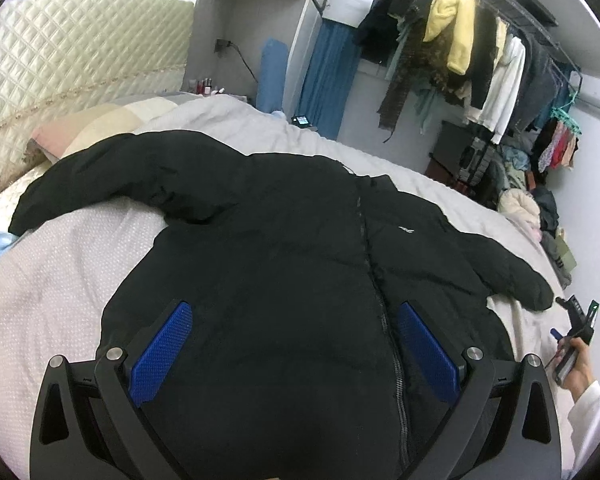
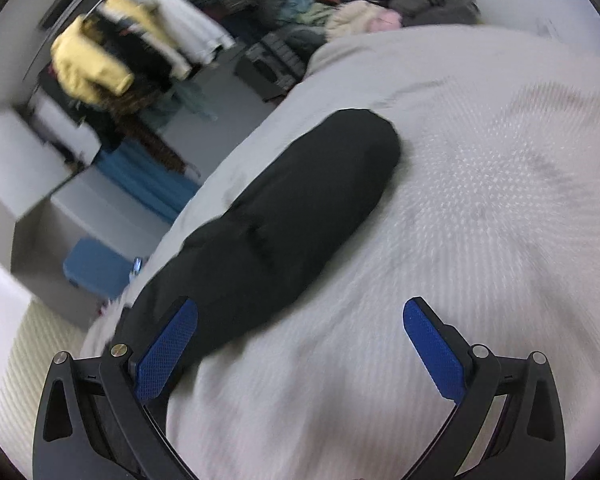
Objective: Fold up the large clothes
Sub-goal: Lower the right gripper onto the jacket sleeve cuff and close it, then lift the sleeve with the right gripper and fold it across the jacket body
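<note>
Your left gripper (image 1: 294, 344) hangs spread wide over the puffy black zip-front jacket (image 1: 284, 240) lying flat on the grey quilted bed (image 1: 52, 280), while your right gripper (image 2: 300, 344), equally agape, overlooks its bulky, soft, probably slippery sleeve (image 2: 284, 216), so pinch the cuff.

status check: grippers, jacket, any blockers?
Left gripper open above the jacket body. Right gripper open beside one sleeve. Black jacket spread front-up on bed, unfolded. Nothing lying on it.
</note>
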### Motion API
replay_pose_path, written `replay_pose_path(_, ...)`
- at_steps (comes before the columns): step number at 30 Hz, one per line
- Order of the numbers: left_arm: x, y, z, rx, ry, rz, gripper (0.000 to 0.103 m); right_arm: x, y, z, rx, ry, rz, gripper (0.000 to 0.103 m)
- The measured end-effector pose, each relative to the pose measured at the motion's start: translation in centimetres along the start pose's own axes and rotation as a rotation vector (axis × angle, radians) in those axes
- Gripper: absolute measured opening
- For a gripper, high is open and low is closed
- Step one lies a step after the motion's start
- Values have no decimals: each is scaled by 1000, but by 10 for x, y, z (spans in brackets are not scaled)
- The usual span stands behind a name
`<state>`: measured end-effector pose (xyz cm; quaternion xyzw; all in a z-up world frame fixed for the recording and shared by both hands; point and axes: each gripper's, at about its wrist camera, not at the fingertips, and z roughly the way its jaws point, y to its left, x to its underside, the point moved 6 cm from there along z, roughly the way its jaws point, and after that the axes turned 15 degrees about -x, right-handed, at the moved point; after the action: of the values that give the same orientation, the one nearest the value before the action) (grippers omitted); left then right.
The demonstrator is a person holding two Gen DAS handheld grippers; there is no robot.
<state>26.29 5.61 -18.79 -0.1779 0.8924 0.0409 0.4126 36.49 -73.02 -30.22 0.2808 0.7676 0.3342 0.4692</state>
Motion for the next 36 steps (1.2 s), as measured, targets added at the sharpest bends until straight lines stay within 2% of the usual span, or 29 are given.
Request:
replay_pose_path(6,-3,-12,15,-60,-30,27,103,-29,-25,36,-45,-82,25,102)
replay_pose_path(10,-6,-21,24,-87,-68,42,103,-43,-30,63,-55,-109,-1,86)
replay_pose_path(12,-7,-25,29,-93,-70,46,103,-50,-31,73,-64,-122,0,82)
replay_pose_path(15,-7,-28,37,-106,-62,55,103,-59,-29,80,-74,-150,1,67)
replay_pose_path(16,-6,-28,40,-114,-55,61,103,-61,-29,78,-53,-168,-1,56)
replay_pose_path(19,-3,-26,46,-121,-29,65,103,-69,-28,75,3,-197,-7,34)
replay_pose_path(22,-3,-22,47,-122,-23,65,103,-75,-17,66,29,-213,-15,17)
replay_pose_path(27,-8,-14,31,-160,-85,102,103,-87,19,31,47,-247,-72,10)
replay_pose_path(31,-7,-10,20,-99,-97,103,103,-93,49,-2,39,-260,-114,7)
replay_pose_path(36,-3,-9,7,-64,-107,137,103,-104,113,-32,27,-264,-203,6)
